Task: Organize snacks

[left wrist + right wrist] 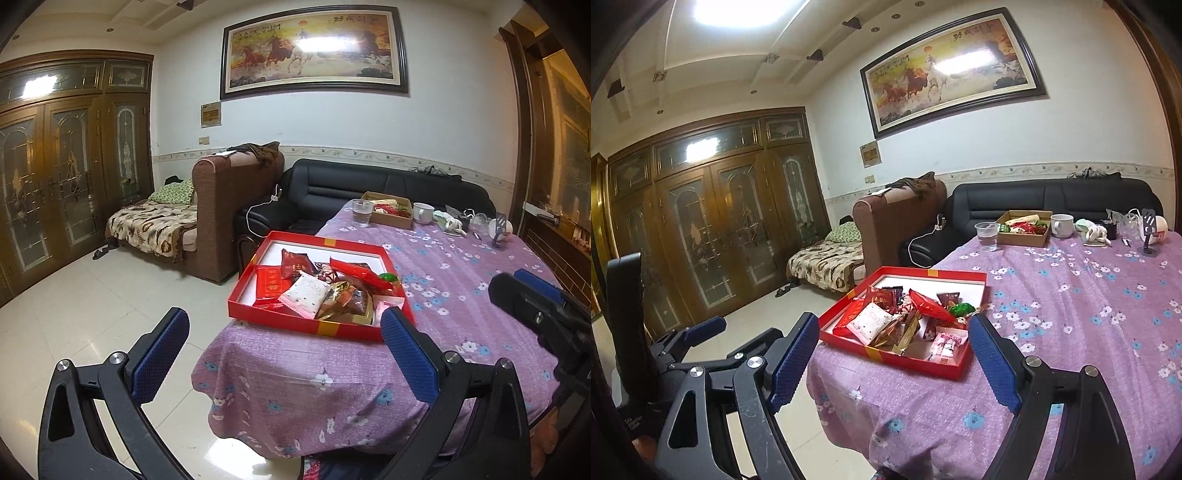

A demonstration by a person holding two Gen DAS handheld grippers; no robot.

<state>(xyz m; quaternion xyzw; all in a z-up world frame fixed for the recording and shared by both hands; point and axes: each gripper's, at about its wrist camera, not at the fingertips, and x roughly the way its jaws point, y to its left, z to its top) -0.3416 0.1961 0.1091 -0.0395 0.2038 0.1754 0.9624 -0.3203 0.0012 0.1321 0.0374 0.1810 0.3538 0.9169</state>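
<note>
While both grippers hover off the worktop's [1071, 295] near corner, left gripper [284, 354] & right gripper [895, 358] fingers stand wide, nothing betw. them. 1 red tray [886, 354] at that corner holds a heap of snack packets [905, 317], too jumbled to count. Far end: 1 cardboard box [1025, 238] w/ more snacks, 1 plastic cup [986, 236], 1 white mug [1062, 225].

"520" on white snack packet [305, 294], painting's calligraphy [271, 28] illegible
</note>
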